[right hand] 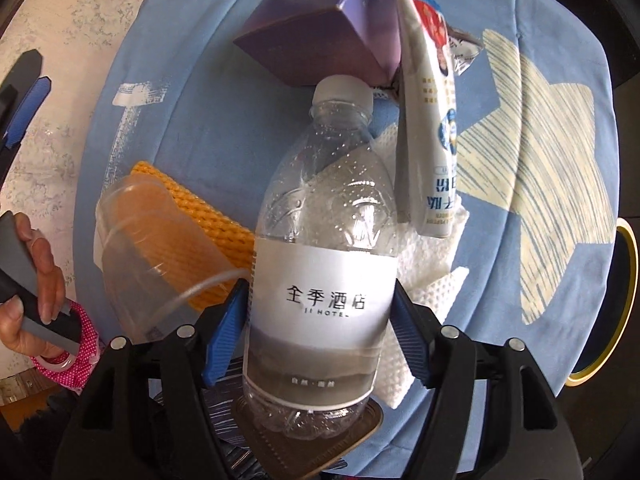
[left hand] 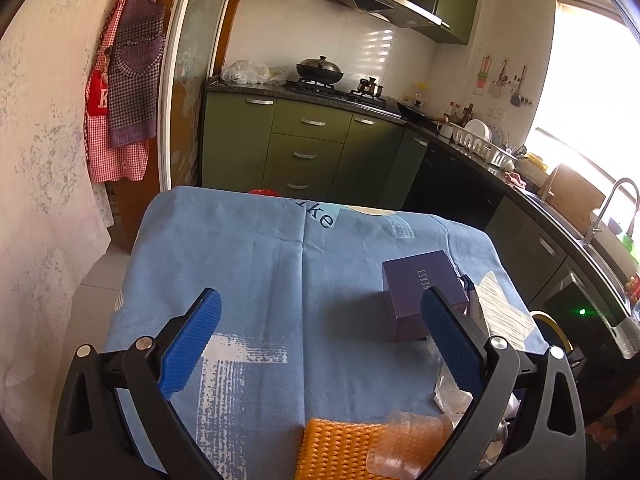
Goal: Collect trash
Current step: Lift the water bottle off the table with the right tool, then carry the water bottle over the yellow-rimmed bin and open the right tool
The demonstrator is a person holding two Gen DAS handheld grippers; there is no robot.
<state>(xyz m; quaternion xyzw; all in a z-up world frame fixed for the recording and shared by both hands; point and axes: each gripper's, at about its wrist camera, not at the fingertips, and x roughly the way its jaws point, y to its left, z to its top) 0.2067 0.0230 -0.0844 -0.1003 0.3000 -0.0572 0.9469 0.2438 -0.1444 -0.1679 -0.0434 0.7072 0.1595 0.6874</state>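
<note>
R gripper (right hand: 320, 312) points down, clear water bottle (right hand: 320, 240) upright btwn its blue pads; can't tell if pads press it. Bottle stands on blue cloth (right hand: 560, 280), purple box (right hand: 316, 44) just behind. L gripper (left hand: 320, 332) spread wide, empty, over cloth.

The left hand-held gripper (left hand: 320, 344) hangs with jaws wide apart, nothing between them. The right hand-held gripper (right hand: 320, 320) points down, its pads flanking a bottle (right hand: 320, 264).

Purple box (left hand: 420, 292); orange mesh (left hand: 340, 448); blue tablecloth (left hand: 248, 264)
</note>
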